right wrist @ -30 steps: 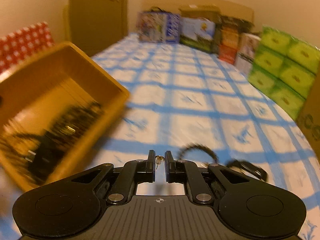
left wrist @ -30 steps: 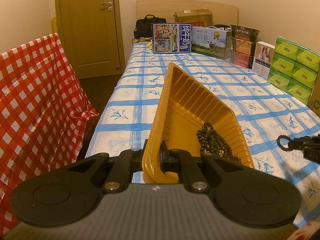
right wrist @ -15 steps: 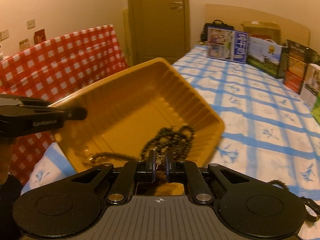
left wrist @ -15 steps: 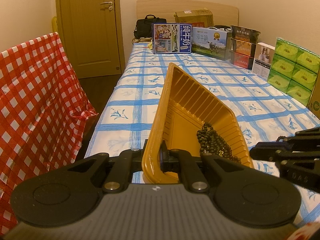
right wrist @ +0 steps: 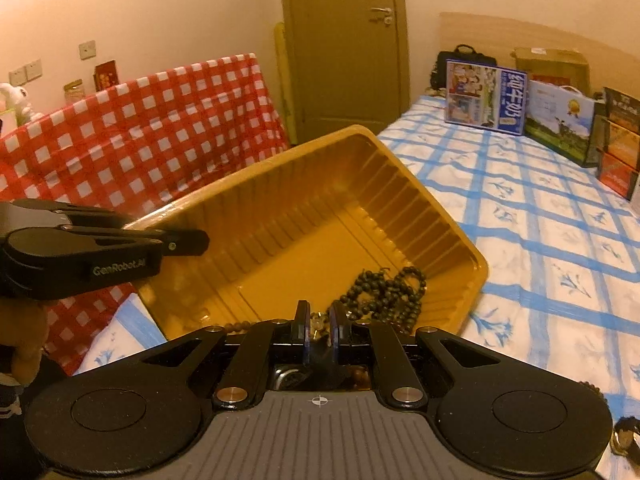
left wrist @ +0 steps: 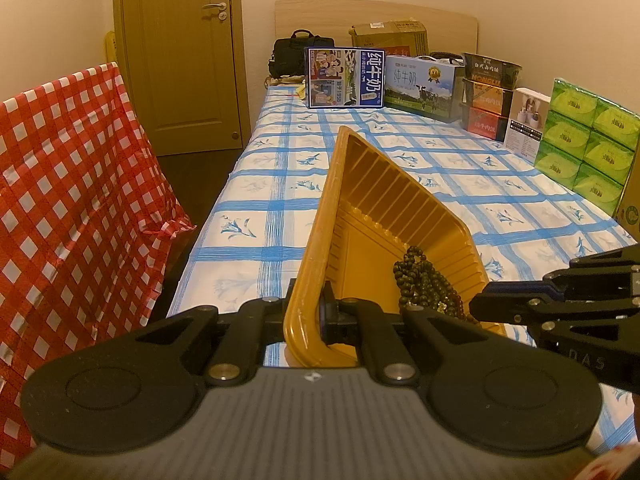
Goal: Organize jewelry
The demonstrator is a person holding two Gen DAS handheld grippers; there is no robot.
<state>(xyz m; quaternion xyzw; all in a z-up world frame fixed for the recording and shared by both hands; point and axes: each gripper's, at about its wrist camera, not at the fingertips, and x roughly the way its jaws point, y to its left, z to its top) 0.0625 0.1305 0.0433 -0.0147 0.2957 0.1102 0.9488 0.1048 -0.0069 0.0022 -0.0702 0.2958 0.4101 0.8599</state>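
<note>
My left gripper [left wrist: 308, 316] is shut on the near rim of a yellow plastic tray [left wrist: 384, 216] and holds it tilted up on the bed. Dark bead necklaces [left wrist: 426, 284] lie heaped in the tray's low corner. My right gripper [right wrist: 319, 322] hovers over the tray [right wrist: 304, 224], shut on a small gold piece of jewelry [right wrist: 318, 322] with a brown bead strand [right wrist: 238, 325] hanging to its left. The dark beads [right wrist: 384, 292] lie just beyond its fingertips. The right gripper also shows in the left wrist view [left wrist: 480, 304]; the left one shows in the right wrist view [right wrist: 200, 240].
The bed has a blue-checked sheet [left wrist: 460, 168]. Milk cartons and boxes [left wrist: 400, 80] line its far end and green tissue packs [left wrist: 584, 144] its right side. A red-checked cloth [left wrist: 72, 184] covers furniture on the left. Another dark bracelet [right wrist: 624, 436] lies at the right on the sheet.
My right gripper has swung left from the bare sheet to over the tray, carrying the small jewelry piece and bead strand. The left gripper and tray have stayed still.
</note>
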